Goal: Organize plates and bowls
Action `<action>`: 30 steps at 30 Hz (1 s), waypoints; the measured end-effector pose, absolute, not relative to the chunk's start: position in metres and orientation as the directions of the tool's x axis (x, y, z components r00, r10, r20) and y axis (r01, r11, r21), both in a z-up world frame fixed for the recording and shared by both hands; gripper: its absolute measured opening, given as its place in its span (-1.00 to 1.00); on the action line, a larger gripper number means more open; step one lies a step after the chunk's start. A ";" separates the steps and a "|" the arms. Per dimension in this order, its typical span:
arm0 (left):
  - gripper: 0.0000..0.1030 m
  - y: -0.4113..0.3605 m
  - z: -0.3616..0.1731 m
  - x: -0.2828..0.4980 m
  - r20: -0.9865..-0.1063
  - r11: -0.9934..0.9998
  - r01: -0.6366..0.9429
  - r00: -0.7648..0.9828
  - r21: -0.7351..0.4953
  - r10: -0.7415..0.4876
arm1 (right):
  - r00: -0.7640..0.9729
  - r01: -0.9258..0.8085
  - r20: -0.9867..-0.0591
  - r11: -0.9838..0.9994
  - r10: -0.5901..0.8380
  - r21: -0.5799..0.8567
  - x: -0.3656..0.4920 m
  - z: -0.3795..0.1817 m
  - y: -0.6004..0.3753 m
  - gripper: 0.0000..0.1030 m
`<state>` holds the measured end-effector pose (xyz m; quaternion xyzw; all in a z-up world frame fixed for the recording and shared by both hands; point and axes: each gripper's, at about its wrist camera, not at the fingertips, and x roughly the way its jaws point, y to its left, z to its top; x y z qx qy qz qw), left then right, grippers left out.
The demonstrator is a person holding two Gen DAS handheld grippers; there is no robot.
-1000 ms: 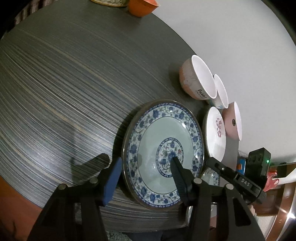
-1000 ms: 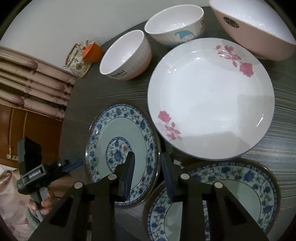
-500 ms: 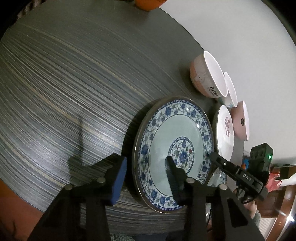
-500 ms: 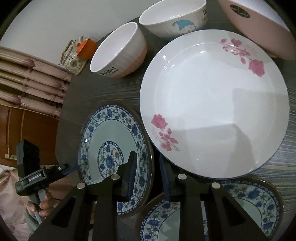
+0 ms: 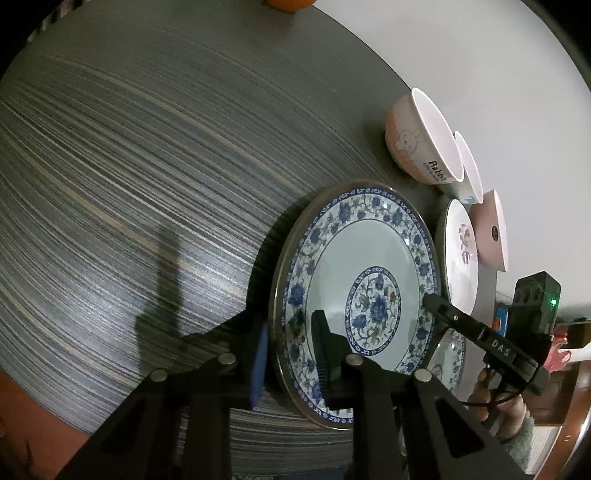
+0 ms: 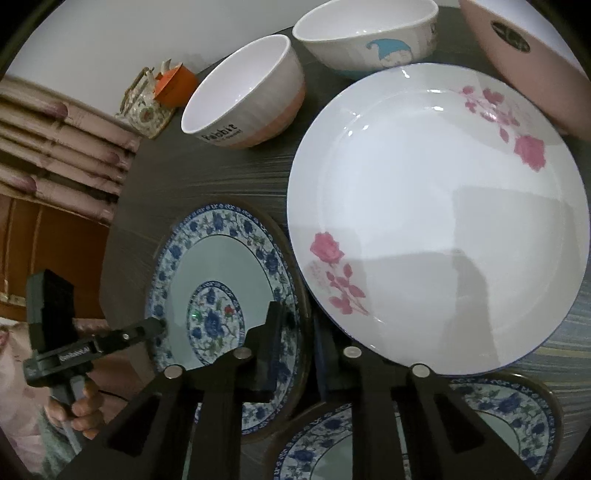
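So both grippers are on the same blue-and-white plate (image 5: pixel 354 302) right now; the left gripper (image 5: pixel 288 354) straddles its near rim, one of its fingers (image 5: pixel 258 354) under the edge and the other on top, and the jaws have just been closing with the rim between them, so I'd call that a pinch on the plate; the right gripper (image 6: pixel 295 332) has the opposite rim of that plate (image 6: pixel 221 295) between its fingers, which have just been closing too and look clamped on it. The plate sits on the dark striped worktop (image 5: pixel 147 166), just beside the rose plate (image 6: pixel 436 221), with a second blue plate (image 6: pixel 480 424) near it and three bowls further back: the rabbit bowl (image 6: pixel 243 107), the gnome bowl (image 6: pixel 369 33) and the pink bowl (image 6: pixel 524 55). My guess is this is the grab step of stacking; next it needs an even two-handed lift, kept level so the rim doesn't slip, then over onto the matching blue plate.
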<state>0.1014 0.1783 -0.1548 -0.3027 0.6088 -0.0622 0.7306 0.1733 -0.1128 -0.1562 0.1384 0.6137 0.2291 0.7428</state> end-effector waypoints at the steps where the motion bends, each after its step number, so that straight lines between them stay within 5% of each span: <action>1: -0.59 0.179 -0.154 0.102 -0.852 0.810 -0.276 0.254 -0.518 -0.459 | 0.144 -0.176 -0.853 0.861 0.502 0.477 0.172 -0.155 -0.112 -0.72; 30: -0.59 0.250 -0.120 0.082 -0.889 0.855 -0.329 0.365 -0.402 -0.278 | 0.161 -0.191 -0.829 0.841 0.535 0.506 0.125 -0.143 -0.043 -0.70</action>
